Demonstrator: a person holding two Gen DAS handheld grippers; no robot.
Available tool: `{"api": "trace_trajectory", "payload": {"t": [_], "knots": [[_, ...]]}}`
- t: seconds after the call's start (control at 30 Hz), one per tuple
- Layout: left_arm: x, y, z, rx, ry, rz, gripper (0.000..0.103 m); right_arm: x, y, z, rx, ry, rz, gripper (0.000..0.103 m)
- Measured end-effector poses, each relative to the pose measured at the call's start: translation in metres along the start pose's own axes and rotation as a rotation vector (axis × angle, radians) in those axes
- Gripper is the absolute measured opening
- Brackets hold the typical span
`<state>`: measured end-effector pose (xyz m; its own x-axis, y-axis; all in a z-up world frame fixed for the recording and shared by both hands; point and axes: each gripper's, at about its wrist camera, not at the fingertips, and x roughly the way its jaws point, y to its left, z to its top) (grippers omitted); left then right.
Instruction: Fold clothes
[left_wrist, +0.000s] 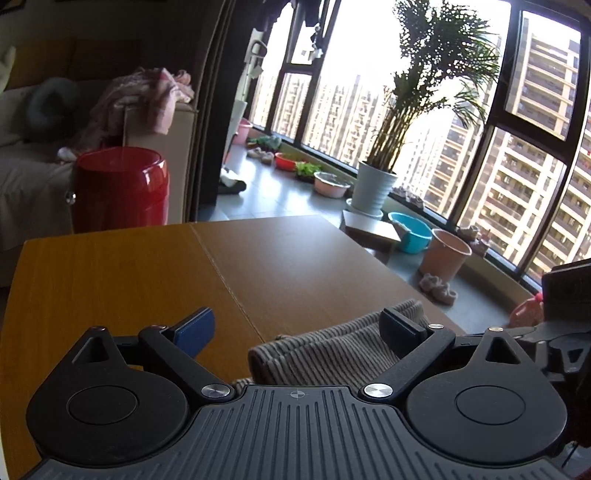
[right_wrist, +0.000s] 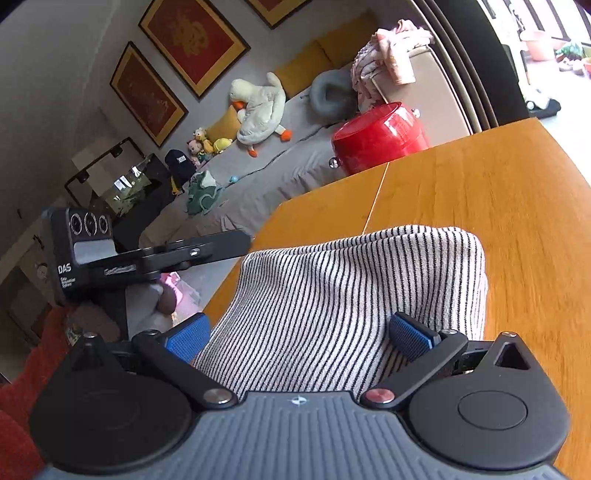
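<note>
Between the blue pads of the left tongs (left_wrist: 297, 332) nothing was pinched; they stood spread wide above the bench (left_wrist: 147, 266), with the striped garment (left_wrist: 332, 350) lying under and past the right-hand pad. Whether that pad touched the cloth could not be told. The right tongs (right_wrist: 299, 338) were spread just as wide, hovering over the same striped garment (right_wrist: 351, 295), which lay folded into a thick pad at the near corner of the bench (right_wrist: 498, 192), its rounded fold facing away and one edge close to the bench's side.

Judging by the soft ribbed knit, the piece would be light and limp, sagging wherever it went unsupported (a pinch on a single layer would probably peel the fold open). The safer hold looked to be at the two near corners, through every layer at once, one corner per tongs. Beyond the bench stood a red bin (left_wrist: 120, 188), a sofa (right_wrist: 258, 173) and a potted palm (left_wrist: 376, 184) by the window.
</note>
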<state>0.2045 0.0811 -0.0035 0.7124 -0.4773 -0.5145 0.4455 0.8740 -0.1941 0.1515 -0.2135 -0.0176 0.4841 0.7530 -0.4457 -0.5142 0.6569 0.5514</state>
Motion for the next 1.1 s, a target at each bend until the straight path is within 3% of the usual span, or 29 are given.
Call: {"api": "trace_trajectory", "payload": {"t": [0.03,0.07,0.2,0.27,0.43,0.6,0.67,0.73,0.93,1.1], "knots": [[0.009,-0.005,0.004,0.039,0.01,0.017,0.086,-0.007,0.005,0.0,-0.018,0.004,-0.011,0.103],[0.018,-0.009,0.005,0.069,0.023,0.023,0.085,-0.016,0.009,-0.001,-0.029,0.02,0.008,0.103],[0.05,-0.006,-0.001,0.079,0.084,0.029,0.084,-0.046,0.01,-0.014,0.06,0.16,0.239,0.103],[0.059,-0.001,-0.007,0.053,0.105,0.027,0.084,-0.052,0.004,-0.027,0.127,0.211,0.297,0.103],[0.052,0.008,-0.015,0.008,0.11,0.017,0.083,-0.028,-0.025,-0.05,0.338,0.283,0.232,0.103],[0.032,0.008,-0.022,0.023,0.125,0.037,0.075,-0.02,-0.054,-0.019,0.443,0.17,0.145,0.103],[0.023,0.017,-0.025,-0.026,0.135,0.023,0.075,-0.021,-0.064,-0.005,0.422,0.118,0.075,0.103],[0.015,0.025,-0.034,-0.109,0.156,-0.043,0.075,-0.018,-0.07,0.007,0.382,0.087,0.013,0.103],[-0.004,0.015,-0.07,-0.245,0.176,-0.182,0.079,0.007,-0.071,0.025,0.274,0.093,-0.073,0.103],[-0.009,-0.014,-0.084,-0.222,0.184,-0.273,0.088,0.011,-0.06,0.031,0.2,0.124,-0.096,0.103]]}}
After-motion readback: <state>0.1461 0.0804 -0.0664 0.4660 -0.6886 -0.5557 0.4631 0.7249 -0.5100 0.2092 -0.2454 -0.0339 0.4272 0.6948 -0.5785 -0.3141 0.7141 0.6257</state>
